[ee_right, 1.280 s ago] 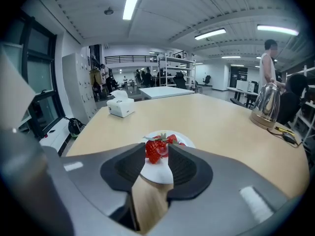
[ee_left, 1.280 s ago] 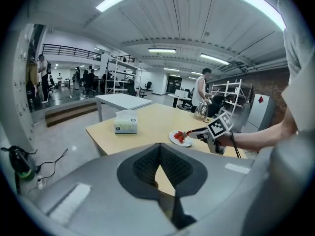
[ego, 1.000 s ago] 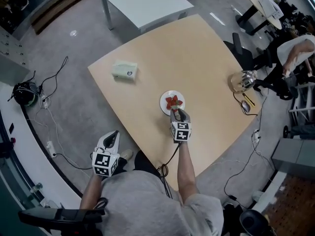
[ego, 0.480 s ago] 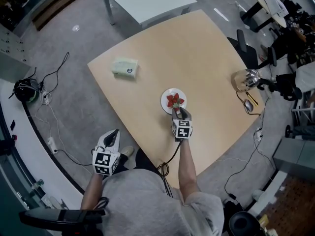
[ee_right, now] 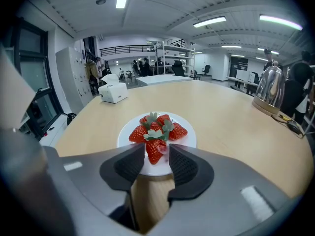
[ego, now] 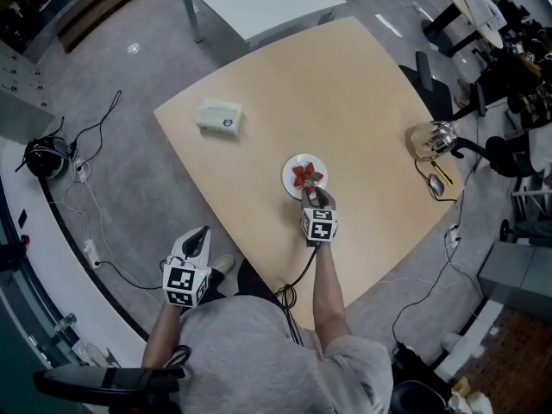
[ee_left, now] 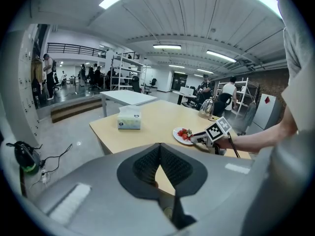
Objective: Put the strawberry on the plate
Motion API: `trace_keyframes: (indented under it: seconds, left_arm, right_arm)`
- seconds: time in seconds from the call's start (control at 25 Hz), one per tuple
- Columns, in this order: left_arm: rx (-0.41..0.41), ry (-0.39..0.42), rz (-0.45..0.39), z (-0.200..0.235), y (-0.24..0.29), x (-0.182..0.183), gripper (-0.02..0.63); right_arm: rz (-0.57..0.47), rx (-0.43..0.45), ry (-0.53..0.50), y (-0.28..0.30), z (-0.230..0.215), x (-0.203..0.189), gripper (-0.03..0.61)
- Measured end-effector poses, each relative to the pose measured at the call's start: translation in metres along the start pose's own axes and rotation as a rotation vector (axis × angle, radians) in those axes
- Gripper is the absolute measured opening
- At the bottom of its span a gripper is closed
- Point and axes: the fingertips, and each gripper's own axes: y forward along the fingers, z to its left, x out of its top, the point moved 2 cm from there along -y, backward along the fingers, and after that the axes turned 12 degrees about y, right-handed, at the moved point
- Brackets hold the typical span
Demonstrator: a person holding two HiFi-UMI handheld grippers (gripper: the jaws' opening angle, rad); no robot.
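Strawberry (ee_right: 155, 150) lies at the near edge of the plate (ee_right: 190, 139) on the table (ee_right: 221, 112), against the other strawberries (ee_right: 157, 124). We find the right tongs (ego: 316, 197) on either side of it, just opened a little further and not pinching it. Left tongs (ee_left: 160, 149) are closed together and empty, held off the table's edge.

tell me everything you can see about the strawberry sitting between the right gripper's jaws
The strawberry is red and glossy with a green leafy cap, its tip pointing toward the right gripper. It lies on its side at the near edge of the white plate, cap end against the other strawberries heaped there. It sits between the jaws, which have just been opening; a slim gap shows beside the right-hand pad, so it looks released.
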Motion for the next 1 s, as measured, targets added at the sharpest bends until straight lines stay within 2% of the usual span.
trace_keyframes:
  seconds: [0.2, 0.48, 0.76, 1.0]
  left_arm:
    - [0.005, 0.001, -0.003, 0.002, -0.003, -0.002, 0.02]
    - [-0.005, 0.009, -0.015, 0.002, -0.005, -0.002, 0.02]
    - [-0.039, 0.029, -0.039, -0.002, -0.008, -0.001, 0.02]
    - [-0.088, 0.06, -0.078, -0.012, -0.008, 0.008, 0.02]
  right_arm:
    - [-0.016, 0.003, 0.005, -0.003, 0.002, 0.003, 0.198]
    - [-0.04, -0.001, 0.007, -0.011, 0.007, 0.008, 0.216]
    - [-0.109, -0.01, 0.022, -0.042, 0.012, 0.021, 0.215]
    - [-0.2, -0.03, 0.04, -0.082, 0.014, 0.035, 0.185]
